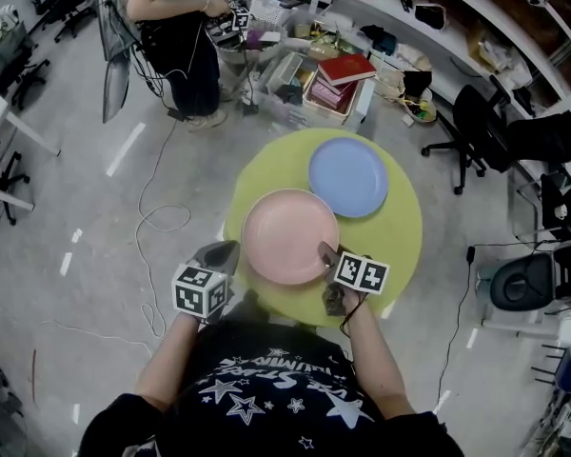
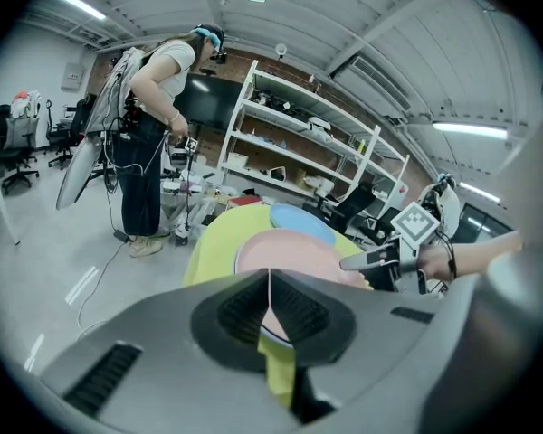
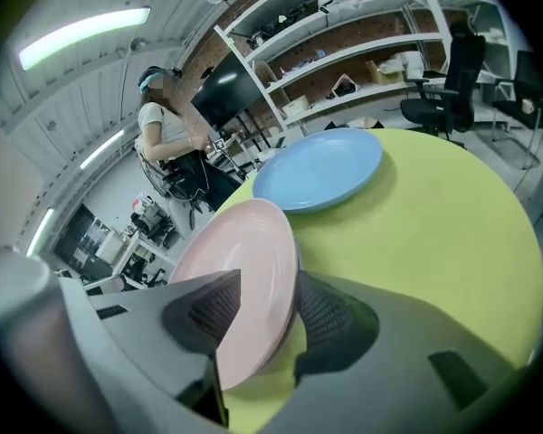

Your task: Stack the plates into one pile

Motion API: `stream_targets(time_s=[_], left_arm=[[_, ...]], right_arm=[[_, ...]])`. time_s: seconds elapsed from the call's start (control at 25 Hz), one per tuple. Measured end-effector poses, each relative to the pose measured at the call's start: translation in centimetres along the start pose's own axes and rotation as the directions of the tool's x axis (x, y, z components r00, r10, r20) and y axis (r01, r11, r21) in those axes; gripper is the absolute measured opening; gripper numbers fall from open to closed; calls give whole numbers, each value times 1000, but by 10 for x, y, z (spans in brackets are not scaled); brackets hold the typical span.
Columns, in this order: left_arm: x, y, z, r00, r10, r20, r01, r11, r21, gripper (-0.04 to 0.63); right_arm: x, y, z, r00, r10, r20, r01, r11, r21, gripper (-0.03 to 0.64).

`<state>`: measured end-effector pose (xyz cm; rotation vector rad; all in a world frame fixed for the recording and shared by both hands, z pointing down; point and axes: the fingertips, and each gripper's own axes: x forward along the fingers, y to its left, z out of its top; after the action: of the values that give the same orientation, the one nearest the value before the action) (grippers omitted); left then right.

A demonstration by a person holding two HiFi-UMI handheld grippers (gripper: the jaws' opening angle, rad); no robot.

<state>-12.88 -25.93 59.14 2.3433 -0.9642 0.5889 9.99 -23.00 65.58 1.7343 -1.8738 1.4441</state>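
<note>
Right hand-held gripper point(image 3: 268, 287): jaws apart astride pink plate point(image 1: 287, 236) rim, mid-frame on worktop point(image 1: 400, 231). Pinch rim squarely, lift level, centre over blue plate point(image 1: 348, 177), upper right. Left hand-held gripper point(image 2: 270, 277) closed, empty.

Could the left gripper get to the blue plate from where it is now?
Probably yes. The left gripper sits at the table's near edge, jaws shut; only the flat pink plate lies between it and the blue plate, so it could pass over.
</note>
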Motion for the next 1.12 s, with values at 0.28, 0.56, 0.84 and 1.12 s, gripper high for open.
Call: stream_targets(time_s=[0.28,0.56,0.84,1.12], left_arm=[[12,5,6,1000,-2,3,2,1000,-10,20],[22,11,9,1000,-5,-12,4,1000,-13,20],[30,21,12,1000,15,-18,-16,999,-30,20],[33,28,9,999,39,-29,-40,998,-52,20]], right_arm=[[-8,-20,27,996,-5,88,1,999,45,219],[-7,-69,74,976,-111,188,62,967,249,218],[18,-107,95,971,-161,178,86,924,372,216],[39,-117,98,974,-181,136,114,911,397,202]])
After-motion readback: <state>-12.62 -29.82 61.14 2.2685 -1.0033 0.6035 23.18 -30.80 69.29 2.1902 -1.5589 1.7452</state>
